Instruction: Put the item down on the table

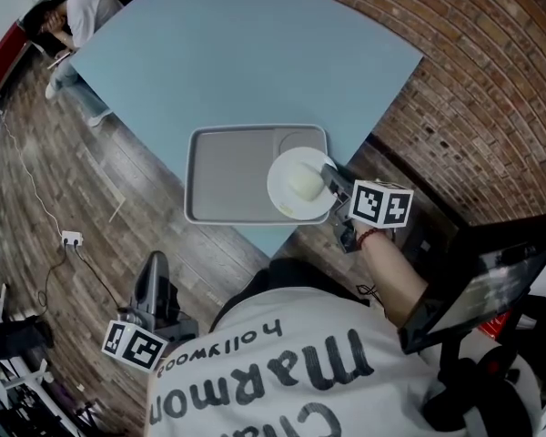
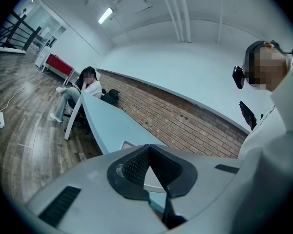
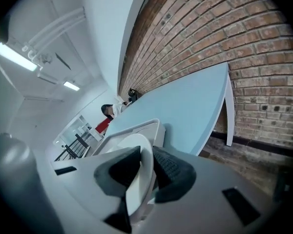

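Your right gripper (image 1: 328,179) reaches in from the tray's right end, and its claw stands narrow, part-way open around the near rim of the white plate (image 1: 283,166). In the right gripper view the rim runs up between the two dark pads (image 3: 169,168) with a thin gap on one side, so the pads bracket it loosely. The plate sits over the right end of the grey tray (image 1: 226,176), on the compartment side. A pale roundish lump (image 1: 306,183) lies on the plate, and you cannot tell what it is. Whether the plate lies flat on the tray is not clear. The tray lies at the near corner of the light blue table (image 1: 237,53). Your left gripper (image 1: 155,264) hangs low over the wooden floor (image 1: 55,171), well apart from the table, its claw closed to a point and holding nothing.
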{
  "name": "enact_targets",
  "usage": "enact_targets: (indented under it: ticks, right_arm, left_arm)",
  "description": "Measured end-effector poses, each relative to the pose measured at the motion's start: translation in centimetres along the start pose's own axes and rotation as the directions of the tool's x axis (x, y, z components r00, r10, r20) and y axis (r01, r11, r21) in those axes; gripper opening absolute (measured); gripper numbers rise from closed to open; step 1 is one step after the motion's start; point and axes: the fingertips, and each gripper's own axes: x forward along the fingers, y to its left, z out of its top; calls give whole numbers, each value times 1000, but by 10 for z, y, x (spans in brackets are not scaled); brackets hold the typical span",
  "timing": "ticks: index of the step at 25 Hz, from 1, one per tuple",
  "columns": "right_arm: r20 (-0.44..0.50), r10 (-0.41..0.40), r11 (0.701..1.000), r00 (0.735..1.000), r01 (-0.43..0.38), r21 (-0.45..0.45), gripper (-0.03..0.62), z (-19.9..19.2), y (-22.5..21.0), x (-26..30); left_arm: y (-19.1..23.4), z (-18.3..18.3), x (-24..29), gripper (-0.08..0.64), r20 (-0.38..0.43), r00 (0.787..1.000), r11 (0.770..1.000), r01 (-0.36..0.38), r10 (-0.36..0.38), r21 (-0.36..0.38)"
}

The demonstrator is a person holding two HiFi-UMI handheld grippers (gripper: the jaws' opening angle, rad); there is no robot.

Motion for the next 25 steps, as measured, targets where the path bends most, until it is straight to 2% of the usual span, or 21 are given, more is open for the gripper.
enact_targets:
  ticks: [7,13,20,25]
  right_arm:
    - [-47,-54,988,997,47,-144,75,-5,-1,6]
    - [-82,-118,950,990,88,-301,84,-5,4,8]
    - [-89,-147,924,985,104,-367,92,-6,0,9]
    - [-71,-188,870,980,133,-474,98,-2,0,8]
  left_arm:
    - [3,2,-2,8,11,1000,1000,-7,7,-5]
    - [5,6,-4,8,15,1000,1000,-12,12,-6]
    - [1,5,-1,6,16,1000,1000,5,-5,-9]
    - [2,5,-6,6,17,1000,1000,-6,6,-10]
